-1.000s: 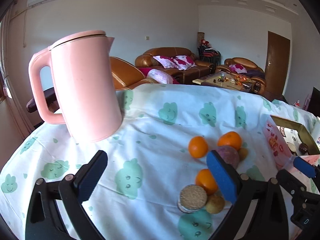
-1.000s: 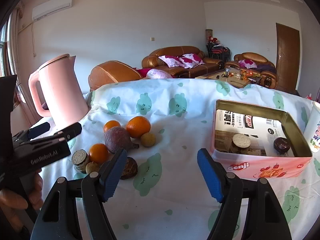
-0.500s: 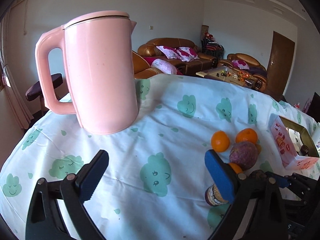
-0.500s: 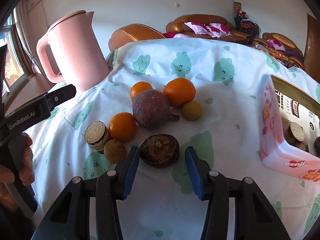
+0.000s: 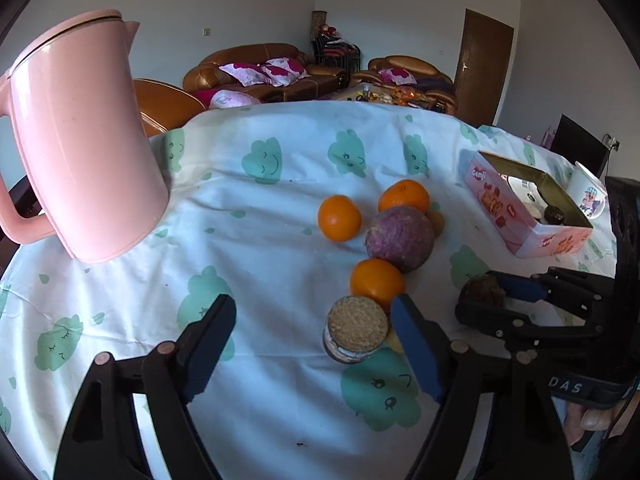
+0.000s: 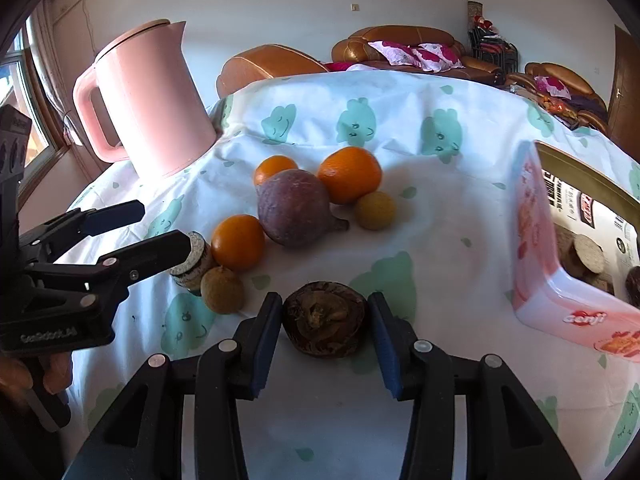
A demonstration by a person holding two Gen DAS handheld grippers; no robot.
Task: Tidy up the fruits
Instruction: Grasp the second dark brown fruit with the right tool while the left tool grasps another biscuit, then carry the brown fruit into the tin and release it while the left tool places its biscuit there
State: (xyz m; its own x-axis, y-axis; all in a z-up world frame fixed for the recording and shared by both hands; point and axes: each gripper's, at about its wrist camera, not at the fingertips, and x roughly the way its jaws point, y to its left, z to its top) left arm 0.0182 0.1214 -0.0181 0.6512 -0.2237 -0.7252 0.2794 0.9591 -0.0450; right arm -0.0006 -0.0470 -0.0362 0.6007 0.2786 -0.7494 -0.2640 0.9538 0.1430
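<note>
Centrally on the table (image 6: 460, 240), under a white cloth with green cloud prints, sits a fruit cluster: three oranges (image 6: 349, 174), a large purple round fruit (image 6: 294, 208), and two small yellow-brown fruits (image 6: 376, 210). A round biscuit-topped piece (image 5: 356, 330) stands at the cluster's near left edge. A pink kettle (image 6: 152, 100) stands far left, well apart from the fruit. A pink open tin (image 6: 560, 272) lies to the right, with a few pieces inside. Sofas show beyond the table.

Right tool (image 6: 325, 320): jaws closing, straddling a dark brown wrinkled fruit (image 6: 324, 318) nearest the camera; left pad touching its side, right pad just beside it, a firm grip not confirmed. Fruit rests on the cloth.

Left tool (image 5: 314, 344): jaws closing but wide, the biscuit-topped piece between the pads, neither pad clearly touching it. A hand (image 6: 24, 376) holds this tool's handle at the left edge.
</note>
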